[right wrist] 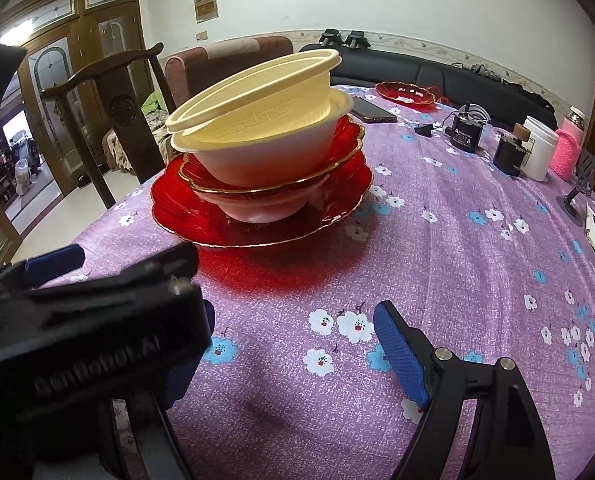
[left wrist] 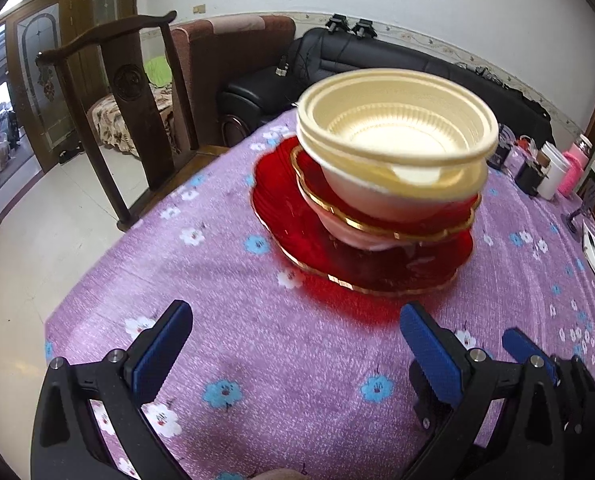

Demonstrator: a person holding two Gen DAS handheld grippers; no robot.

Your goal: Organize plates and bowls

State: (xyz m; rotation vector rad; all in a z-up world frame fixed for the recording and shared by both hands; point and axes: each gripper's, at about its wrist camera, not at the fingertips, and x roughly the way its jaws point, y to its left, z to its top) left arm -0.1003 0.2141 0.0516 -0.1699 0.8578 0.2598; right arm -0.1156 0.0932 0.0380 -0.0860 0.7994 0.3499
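1. Stack sits at 12 o'clock on table (right wrist: 437, 240): big red plate (left wrist: 297, 240), white bowl (right wrist: 257, 210), small red plate (right wrist: 349, 136), cream bowls (left wrist: 397, 128).
2. Left gripper (left wrist: 297, 344) & right gripper (right wrist: 293, 340): fingers apart, empty.
3. Cream bowls prob. light, flexy, tilted; grip the rim. Plates look brittle, slick.

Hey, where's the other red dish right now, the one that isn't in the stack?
The lone red dish shows only in the right wrist view, at the table's far edge by the black sofa, just right of the phone and beyond the stack.

Both tools: blk frames, blue textured pads (left wrist: 159, 354), silver screws.
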